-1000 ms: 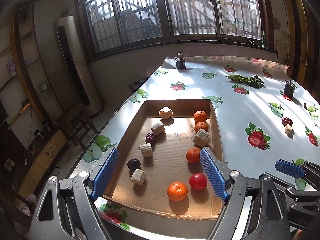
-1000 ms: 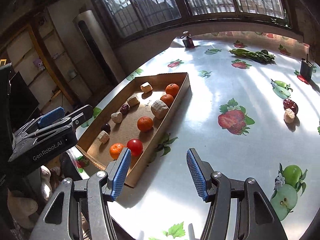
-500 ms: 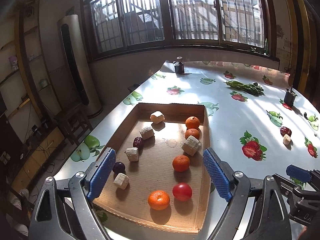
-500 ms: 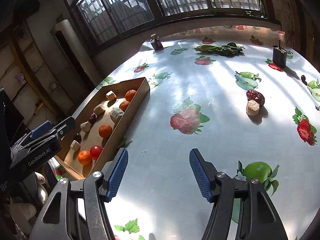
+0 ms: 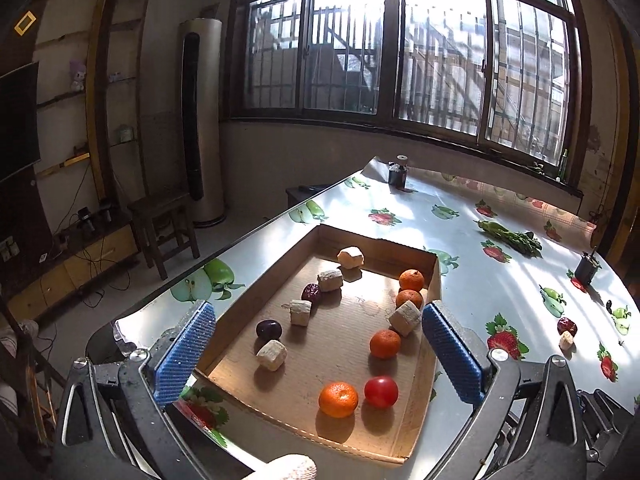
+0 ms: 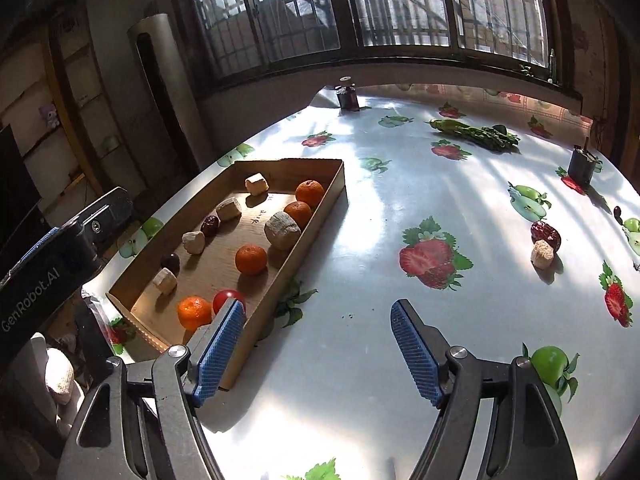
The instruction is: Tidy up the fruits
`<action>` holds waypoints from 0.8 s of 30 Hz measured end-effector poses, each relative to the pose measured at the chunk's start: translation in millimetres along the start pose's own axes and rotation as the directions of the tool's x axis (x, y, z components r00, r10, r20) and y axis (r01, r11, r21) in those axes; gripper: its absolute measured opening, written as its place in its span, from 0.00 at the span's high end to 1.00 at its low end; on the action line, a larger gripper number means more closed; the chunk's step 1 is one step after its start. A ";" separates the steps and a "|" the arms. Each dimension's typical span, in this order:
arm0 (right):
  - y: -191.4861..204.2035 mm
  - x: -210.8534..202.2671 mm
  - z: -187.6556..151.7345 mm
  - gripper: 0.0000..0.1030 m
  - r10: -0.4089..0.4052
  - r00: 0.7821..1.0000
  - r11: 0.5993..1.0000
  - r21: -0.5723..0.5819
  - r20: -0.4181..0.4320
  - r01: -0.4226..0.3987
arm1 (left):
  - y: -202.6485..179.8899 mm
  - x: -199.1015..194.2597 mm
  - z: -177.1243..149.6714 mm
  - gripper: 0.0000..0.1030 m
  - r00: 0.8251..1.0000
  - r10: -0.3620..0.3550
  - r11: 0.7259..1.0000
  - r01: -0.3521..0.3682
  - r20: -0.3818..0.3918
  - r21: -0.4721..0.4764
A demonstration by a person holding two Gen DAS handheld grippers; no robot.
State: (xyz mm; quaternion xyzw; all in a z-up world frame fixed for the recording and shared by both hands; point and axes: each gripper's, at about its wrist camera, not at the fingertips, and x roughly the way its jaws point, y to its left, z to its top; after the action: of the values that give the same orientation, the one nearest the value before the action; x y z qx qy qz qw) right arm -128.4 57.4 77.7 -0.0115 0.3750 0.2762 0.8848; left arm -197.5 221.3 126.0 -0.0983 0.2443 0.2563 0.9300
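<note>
A shallow cardboard tray (image 5: 434, 276) (image 6: 338, 188) on the table holds several oranges (image 5: 338, 399) (image 6: 251, 259), a red tomato (image 5: 381, 391), dark red dates (image 5: 311, 292), a dark plum (image 5: 268, 329) and several pale root chunks (image 5: 272, 355). A date (image 6: 545, 233) and a pale chunk (image 6: 542, 254) lie loose on the table at the right, also in the left wrist view (image 5: 566, 340). My left gripper (image 5: 316, 344) is open and empty, held above the tray's near end. My right gripper (image 6: 316, 344) is open and empty over bare table beside the tray.
The table wears a glossy fruit-print cloth (image 6: 400, 184). Green vegetables (image 6: 476, 134), a dark jar (image 6: 347, 97) and a small black holder (image 6: 581, 165) stand toward the far side. A wooden stool (image 5: 164, 220) and a tall floor unit (image 5: 202, 120) stand left of the table.
Both grippers have drawn back and risen a little, so the tray looks smaller and farther. The right view swung right, then back toward the tray. Both grippers stay open; no fruit moved.
</note>
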 end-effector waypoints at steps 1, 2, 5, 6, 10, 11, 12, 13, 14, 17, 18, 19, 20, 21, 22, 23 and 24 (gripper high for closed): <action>2.9 -0.7 -1.4 0.21 -0.007 1.000 1.000 -0.009 0.003 0.007 | 1.1 0.4 -0.6 0.00 1.000 -0.002 1.000 0.002 -0.006 -0.002; 4.9 -0.7 -2.6 0.21 -0.012 1.000 1.000 -0.016 0.003 0.012 | 1.5 0.1 -1.6 0.00 1.000 0.000 1.000 0.000 -0.008 -0.002; 10.4 0.6 -5.0 0.21 -0.019 1.000 0.999 -0.029 -0.004 0.019 | 0.7 -0.3 -3.4 0.00 1.000 0.003 1.000 -0.003 -0.003 0.007; 11.2 0.7 -5.4 0.21 -0.018 1.000 0.999 -0.029 -0.006 0.018 | 0.0 -1.0 -4.8 0.00 1.000 0.006 1.000 -0.006 0.002 0.012; 15.4 1.0 -6.4 0.21 -0.024 1.000 0.999 -0.032 -0.011 0.023 | -2.9 -1.7 -9.5 0.00 1.000 0.010 0.999 -0.009 -0.007 0.040; 16.3 1.0 -6.8 0.20 -0.025 1.000 0.999 -0.034 -0.012 0.025 | -3.4 -1.1 -9.9 0.00 1.000 0.010 0.999 -0.009 -0.013 0.047; 17.8 1.1 -7.2 0.20 -0.027 1.000 0.999 -0.036 -0.012 0.027 | -3.2 -0.2 -10.2 0.00 1.000 0.008 0.999 -0.007 -0.020 0.050; 18.8 1.2 -7.4 0.20 -0.029 1.000 0.999 -0.038 -0.013 0.028 | -2.6 0.5 -10.7 0.00 1.000 0.005 0.999 -0.004 -0.027 0.049; 19.8 1.1 -7.6 0.20 -0.030 0.999 0.999 -0.041 -0.013 0.029 | -1.7 1.4 -10.6 0.00 0.999 0.002 0.999 0.000 -0.032 0.046; 23.8 1.8 -7.4 0.20 -0.038 0.999 0.998 -0.054 -0.014 0.037 | 1.4 5.0 -10.4 0.00 0.999 -0.003 0.999 0.005 -0.053 0.039; 24.8 2.2 -7.4 0.20 -0.040 0.999 0.998 -0.057 -0.014 0.040 | 2.2 6.1 -10.5 0.00 0.998 -0.006 0.999 0.009 -0.060 0.038; 25.8 3.0 -7.2 0.19 -0.043 0.999 0.997 -0.059 -0.015 0.042 | 3.5 7.9 -10.1 0.00 0.998 -0.012 0.999 0.014 -0.069 0.037; 26.4 3.9 -7.2 0.19 -0.044 0.999 0.997 -0.060 -0.016 0.043 | 4.2 9.1 -10.8 0.00 0.997 -0.013 0.999 0.016 -0.076 0.038; 27.0 4.4 -7.3 0.19 -0.046 0.999 0.997 -0.061 -0.019 0.044 | 4.5 10.2 -11.5 0.00 0.997 -0.012 0.999 0.016 -0.080 0.039; 27.7 5.5 -7.2 0.18 -0.048 0.999 0.997 -0.062 -0.022 0.047 | 4.9 11.1 -12.4 0.00 0.997 -0.010 0.999 0.014 -0.083 0.042; 28.5 6.5 -7.0 0.18 -0.052 0.998 0.997 -0.064 -0.024 0.050 | 5.2 12.2 -13.5 0.00 0.996 -0.010 0.999 0.014 -0.088 0.045; 29.0 7.5 -6.9 0.18 -0.055 0.998 0.996 -0.067 -0.027 0.053 | 5.4 13.4 -14.2 0.00 0.996 -0.010 0.999 0.015 -0.093 0.046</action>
State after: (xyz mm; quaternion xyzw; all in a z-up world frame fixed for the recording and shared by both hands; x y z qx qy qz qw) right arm -143.2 84.0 73.1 -0.0548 0.3780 0.2641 0.8856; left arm -196.1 227.3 106.6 -0.0899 0.2924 0.2398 0.9213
